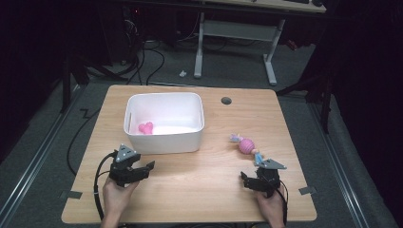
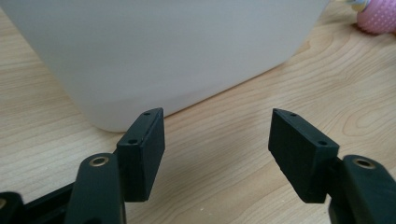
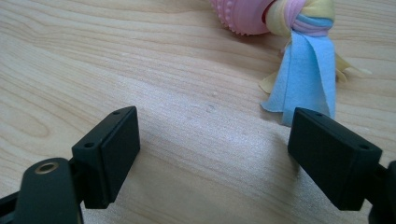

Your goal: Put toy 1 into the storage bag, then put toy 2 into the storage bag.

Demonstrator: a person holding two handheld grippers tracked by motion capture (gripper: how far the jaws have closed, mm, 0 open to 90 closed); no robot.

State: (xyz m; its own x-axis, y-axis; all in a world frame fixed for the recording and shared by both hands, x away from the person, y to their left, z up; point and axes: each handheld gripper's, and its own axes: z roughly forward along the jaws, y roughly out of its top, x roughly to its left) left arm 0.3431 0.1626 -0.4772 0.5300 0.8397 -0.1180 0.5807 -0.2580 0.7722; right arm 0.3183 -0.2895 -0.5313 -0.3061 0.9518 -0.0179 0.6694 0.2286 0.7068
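While both grippers rest low in the frame with jaws apart and empty, the pink ball rope toy (image 1: 246, 146) lies just above the right gripper (image 1: 252, 181); the left gripper (image 1: 142, 171) faces the white bin (image 1: 164, 142).

White bin (image 1: 164, 142) holding a pink heart-shaped toy (image 1: 145, 128); pink bumpy ball toy (image 1: 246, 145) with pastel blue and yellow fabric strips; light wood-grain table (image 1: 199, 185).
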